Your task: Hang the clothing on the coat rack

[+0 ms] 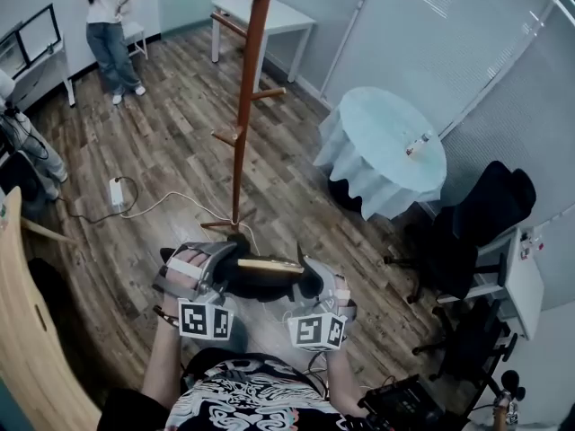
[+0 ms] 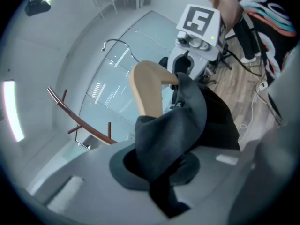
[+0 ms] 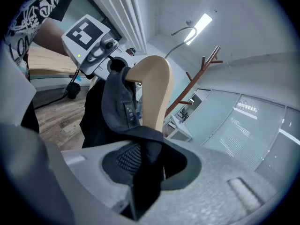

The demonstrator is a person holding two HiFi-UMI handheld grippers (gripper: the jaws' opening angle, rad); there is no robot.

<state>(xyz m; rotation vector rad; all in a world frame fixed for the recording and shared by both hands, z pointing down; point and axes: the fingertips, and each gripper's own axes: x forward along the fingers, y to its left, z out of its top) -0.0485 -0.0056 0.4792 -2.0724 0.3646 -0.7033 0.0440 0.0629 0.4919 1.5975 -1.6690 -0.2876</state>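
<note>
A dark garment (image 1: 260, 285) hangs on a pale wooden hanger (image 1: 269, 265), held level between my two grippers low in the head view. My left gripper (image 1: 205, 281) is shut on the garment at the hanger's left end. My right gripper (image 1: 316, 296) is shut on it at the right end. In the left gripper view the cloth (image 2: 173, 130) runs into the jaws (image 2: 161, 170), below the hanger (image 2: 146, 93) and its metal hook (image 2: 117, 43). The right gripper view shows the same cloth (image 3: 117, 107), hanger (image 3: 157, 88) and pinch (image 3: 147, 170). The brown coat rack (image 1: 244, 106) stands just ahead.
A round table with a pale blue cloth (image 1: 386, 146) stands to the right, with black office chairs (image 1: 485, 214) beyond it. A power strip and cable (image 1: 117, 191) lie on the wood floor at left. A person (image 1: 108, 25) stands at the back left near a white table (image 1: 274, 16).
</note>
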